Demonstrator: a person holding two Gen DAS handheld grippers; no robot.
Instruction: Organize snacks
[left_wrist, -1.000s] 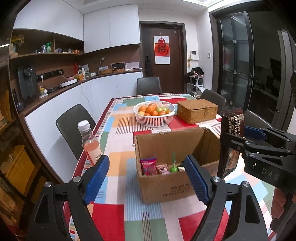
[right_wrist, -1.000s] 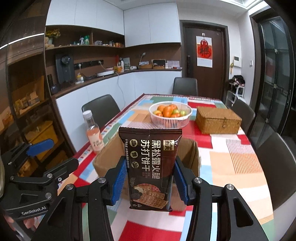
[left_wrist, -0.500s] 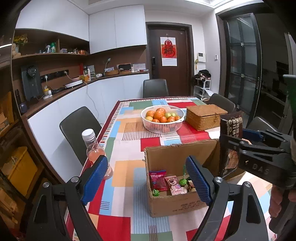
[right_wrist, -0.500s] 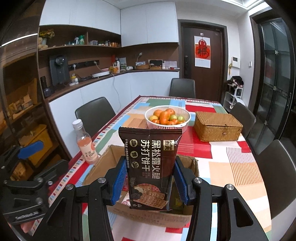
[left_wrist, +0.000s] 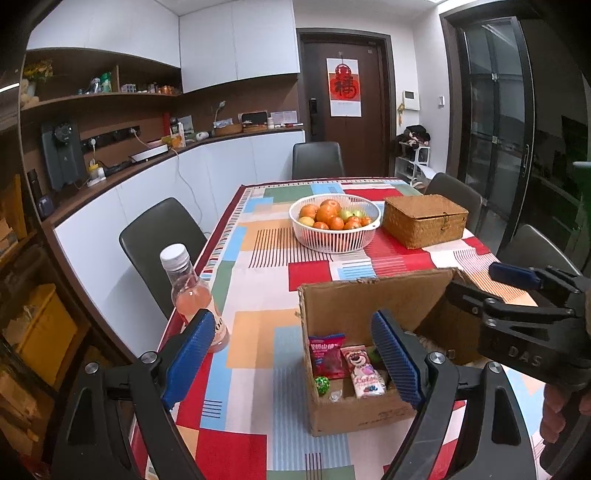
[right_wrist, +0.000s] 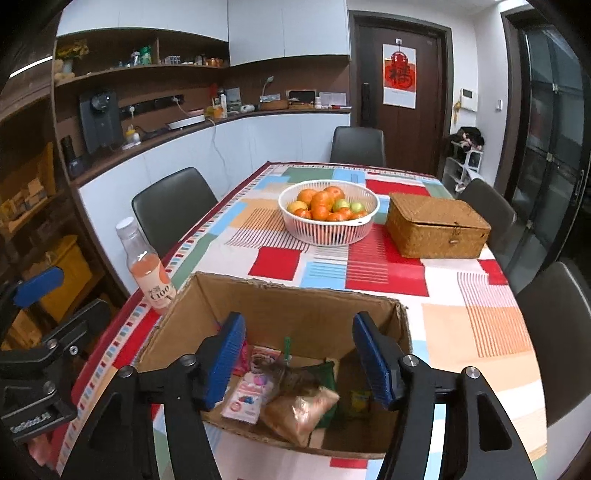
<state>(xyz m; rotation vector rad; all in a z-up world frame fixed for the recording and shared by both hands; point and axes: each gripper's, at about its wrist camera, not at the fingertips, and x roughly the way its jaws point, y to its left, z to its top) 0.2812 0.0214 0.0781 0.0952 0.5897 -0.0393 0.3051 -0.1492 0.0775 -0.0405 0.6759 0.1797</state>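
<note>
The desk (right_wrist: 480, 332), under its patchwork cloth, carries the open cardboard box (right_wrist: 295, 306) at the near edge, with a bottle (right_wrist: 146, 266) just beside it. The snacks, among them a blurred dark packet (right_wrist: 291, 378), are seen lying inside the box. The right tool (right_wrist: 299, 365) is held over the box; its jaws have just been opening, with nothing between them. The left tool (left_wrist: 291, 358) stands wide and empty. A clean release is best confirmed before the right tool is lifted straight clear of the box walls.

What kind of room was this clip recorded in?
Most likely a home dining room joined to a kitchen area: a dining table under a patchwork cloth with chairs around it, a fruit bowl, and a counter with shelves and appliances along the wall.
</note>
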